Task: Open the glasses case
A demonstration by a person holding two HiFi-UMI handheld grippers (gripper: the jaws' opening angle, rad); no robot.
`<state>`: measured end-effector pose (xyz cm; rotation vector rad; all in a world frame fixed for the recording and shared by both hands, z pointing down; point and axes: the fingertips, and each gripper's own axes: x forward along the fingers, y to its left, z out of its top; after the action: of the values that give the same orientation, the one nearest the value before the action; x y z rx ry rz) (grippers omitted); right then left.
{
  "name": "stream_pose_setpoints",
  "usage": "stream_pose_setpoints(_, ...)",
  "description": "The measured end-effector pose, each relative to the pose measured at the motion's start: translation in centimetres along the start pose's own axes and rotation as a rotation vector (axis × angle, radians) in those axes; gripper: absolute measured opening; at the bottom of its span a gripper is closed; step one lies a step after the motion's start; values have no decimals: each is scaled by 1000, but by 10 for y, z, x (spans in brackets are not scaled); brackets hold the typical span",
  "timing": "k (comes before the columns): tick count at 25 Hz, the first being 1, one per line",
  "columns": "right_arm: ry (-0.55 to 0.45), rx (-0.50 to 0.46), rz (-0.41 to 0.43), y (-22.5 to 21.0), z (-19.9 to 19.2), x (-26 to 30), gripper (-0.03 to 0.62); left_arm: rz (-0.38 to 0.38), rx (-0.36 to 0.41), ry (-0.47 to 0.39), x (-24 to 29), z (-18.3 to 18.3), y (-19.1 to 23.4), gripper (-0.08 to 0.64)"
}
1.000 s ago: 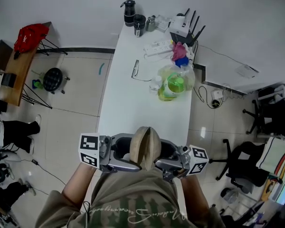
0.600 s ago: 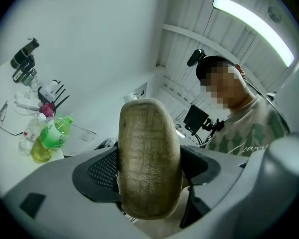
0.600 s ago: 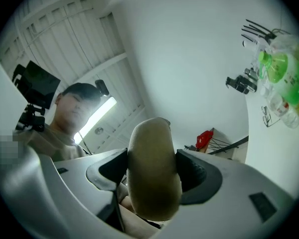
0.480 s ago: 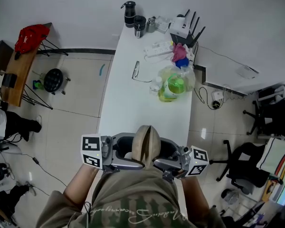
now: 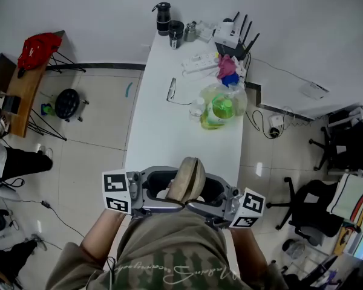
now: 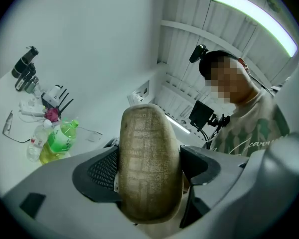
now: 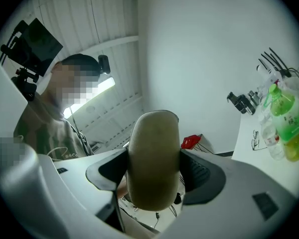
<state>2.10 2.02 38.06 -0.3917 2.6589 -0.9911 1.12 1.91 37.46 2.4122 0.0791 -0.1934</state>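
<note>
Over the white table [image 5: 169, 132], left gripper [image 6: 150, 176] and right gripper [image 7: 153, 176] both clamped the case [image 5: 186, 177]; it looked light, stiff, woven-textured, best held one shell each.

No legible text — shirt script [image 5: 169, 275] unreadable

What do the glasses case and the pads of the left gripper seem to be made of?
The glasses case looks covered in woven fabric, tan and matte: a grid-like weave shows on it. Whether the shell beneath is hard cannot be told. The pads look like dark matte rubber or plastic; one shows a fine dotted texture.
</note>
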Motion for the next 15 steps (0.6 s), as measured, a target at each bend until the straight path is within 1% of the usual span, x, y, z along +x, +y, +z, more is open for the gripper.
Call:
stream_pose_setpoints(2, 4, -2, -13, -1, -1, 1, 316, 6, 8, 11, 0, -1, 1, 411)
stream_pose_setpoints(4, -8, 20, -10, -3, 0, -1, 316, -3, -5, 3, 0, -1, 1, 411)
stream_pose_setpoints(7, -51, 105, 36, 0, 5, -4, 316, -65, -82, -62, -5, 6, -3, 411)
stream_pose_setpoints(11, -115, 212, 144, 11, 13, -7, 316, -214, -226, -161, -15, 17, -13, 411)
stream_pose_setpoints(13, -143, 252, 221, 18, 15, -10, 316, -304, -289, -194, -19, 20, -21, 411)
stream_pose_setpoints(15, -176, 300, 315, 28, 19, -14, 316, -407, -354, -221, -23, 23, -31, 411)
